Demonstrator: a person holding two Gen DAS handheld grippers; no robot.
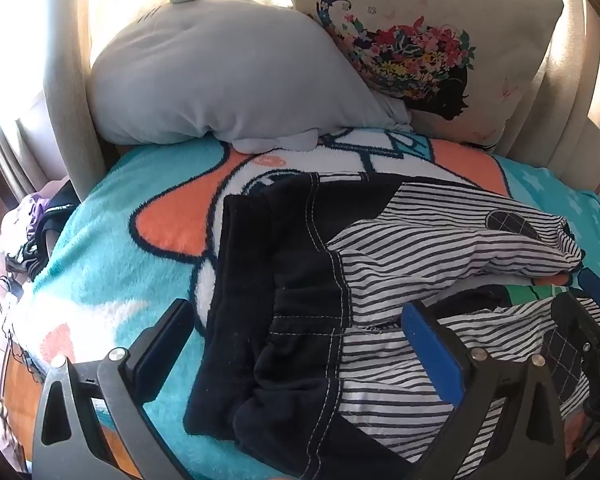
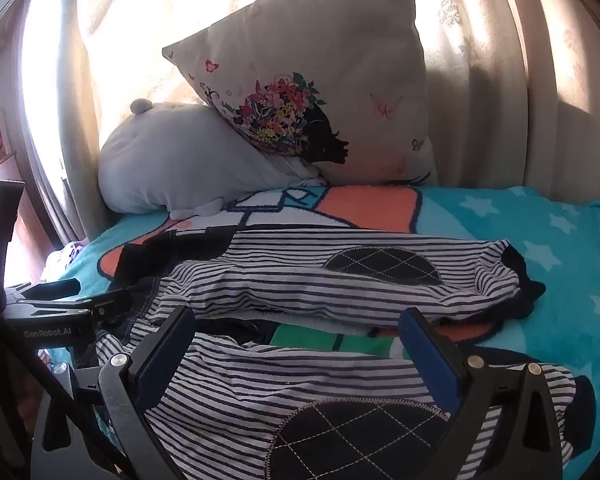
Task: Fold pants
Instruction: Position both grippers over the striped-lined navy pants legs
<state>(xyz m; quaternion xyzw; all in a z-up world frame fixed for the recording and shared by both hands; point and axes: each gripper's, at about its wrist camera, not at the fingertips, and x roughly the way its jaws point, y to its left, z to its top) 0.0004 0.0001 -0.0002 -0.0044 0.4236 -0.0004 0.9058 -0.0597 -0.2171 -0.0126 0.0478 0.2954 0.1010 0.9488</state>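
Small striped pants point(image 1: 440, 256) with a dark navy waist part point(image 1: 276, 280) and quilted navy knee patches point(image 2: 384, 266) lie spread on a turquoise cartoon blanket point(image 1: 112, 264). Both legs point(image 2: 320, 280) run to the right, with a gap between them. My left gripper point(image 1: 296, 344) is open, its jaws straddling the waist end just above the cloth. My right gripper point(image 2: 296, 344) is open over the near leg point(image 2: 300, 380), just beyond its knee patch point(image 2: 360, 436). The right gripper also shows at the right edge of the left wrist view point(image 1: 584, 340). The left gripper shows at the left of the right wrist view point(image 2: 60, 308).
A grey plush pillow point(image 1: 220, 84) and a cream cushion with a flower print point(image 1: 428, 40) lean against the curtain point(image 2: 500, 80) at the back. Loose clothes point(image 1: 40, 220) hang off the bed's left edge. The blanket with stars point(image 2: 560, 248) extends to the right.
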